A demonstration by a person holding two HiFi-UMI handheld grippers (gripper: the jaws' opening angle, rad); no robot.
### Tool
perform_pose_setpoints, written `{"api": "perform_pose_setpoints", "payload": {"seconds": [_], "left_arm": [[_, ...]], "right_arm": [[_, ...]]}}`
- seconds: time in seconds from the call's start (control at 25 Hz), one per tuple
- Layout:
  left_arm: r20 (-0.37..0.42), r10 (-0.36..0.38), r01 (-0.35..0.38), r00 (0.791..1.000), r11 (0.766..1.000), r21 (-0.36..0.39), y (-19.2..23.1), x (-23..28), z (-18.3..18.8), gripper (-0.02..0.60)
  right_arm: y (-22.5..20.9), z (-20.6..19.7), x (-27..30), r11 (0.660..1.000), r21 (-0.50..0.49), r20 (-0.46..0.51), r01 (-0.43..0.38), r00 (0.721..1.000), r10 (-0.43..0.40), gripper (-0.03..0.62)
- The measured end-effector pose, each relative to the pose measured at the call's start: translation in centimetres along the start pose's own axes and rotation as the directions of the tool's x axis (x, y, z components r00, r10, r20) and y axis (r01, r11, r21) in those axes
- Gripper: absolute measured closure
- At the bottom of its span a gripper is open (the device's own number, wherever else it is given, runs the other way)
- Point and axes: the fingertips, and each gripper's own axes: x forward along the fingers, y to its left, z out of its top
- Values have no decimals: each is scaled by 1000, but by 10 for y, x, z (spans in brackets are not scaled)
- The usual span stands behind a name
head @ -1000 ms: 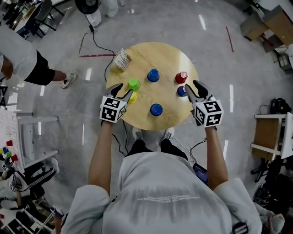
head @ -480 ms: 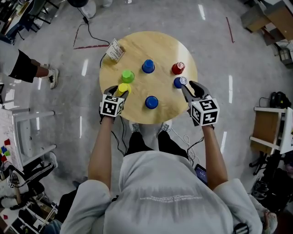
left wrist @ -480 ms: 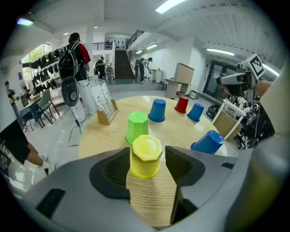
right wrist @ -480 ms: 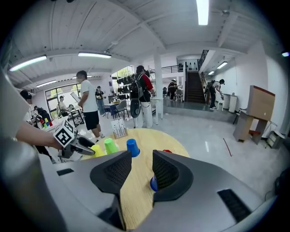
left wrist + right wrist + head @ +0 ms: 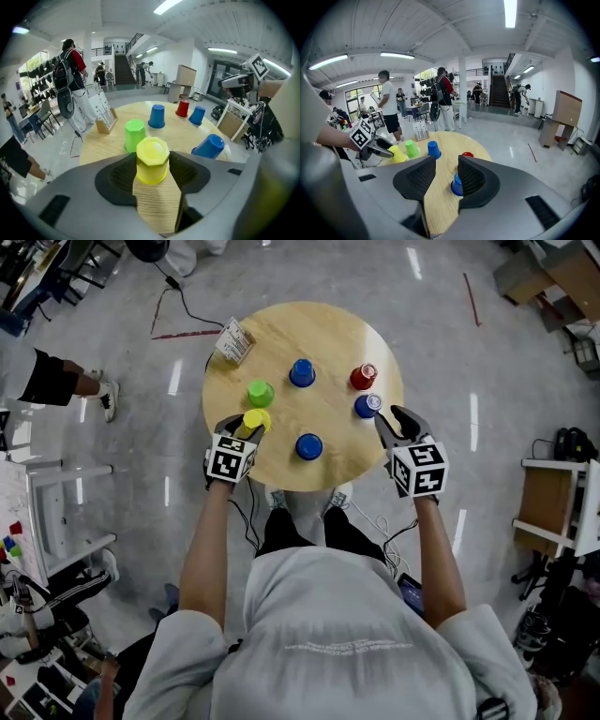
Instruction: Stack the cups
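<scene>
Well, on my left, the left gripper (image 5: 243,430) has its jaws round the yellow cup (image 5: 152,152). They have just been closing, and both pads now sit against the cup's sides, so I have hold of it. The cup stands upside down on the round table (image 5: 323,332), near the left edge.

Just behind it stands the green cup (image 5: 261,393). In the middle is the far blue cup (image 5: 302,373), and the near blue cup (image 5: 308,446) is closer to me. On the right are the red cup (image 5: 364,377) and the third blue cup (image 5: 367,406), close together. The right gripper (image 5: 446,168) has its jaws apart with nothing between them. The third blue cup is just past its right jaw.

I think these cups are thin plastic, so they will be very light and a bit bendy. A hard squeeze could squash one, and the smooth sides could slip. A soft hold on the sides, about halfway up, looks best to me.

Every cup has its mouth down, so I can't see inside any of them. No cup sits on another yet.
</scene>
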Motion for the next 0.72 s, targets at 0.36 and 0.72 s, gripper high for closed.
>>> {"api": "perform_pose_setpoints", "payload": {"seconds": [0.36,0.72], "left_arm": [[-21,-131,132,991,987,96,-69,-3,-17,348],[-30,-138,140,990,986,89,-94,8,-36,348]], "right_arm": [[-4,-25,10,1000,-16,-38,-15,999,14,395],[-6,-46,22,999,-28,-86,-45,995,43,379]]}}
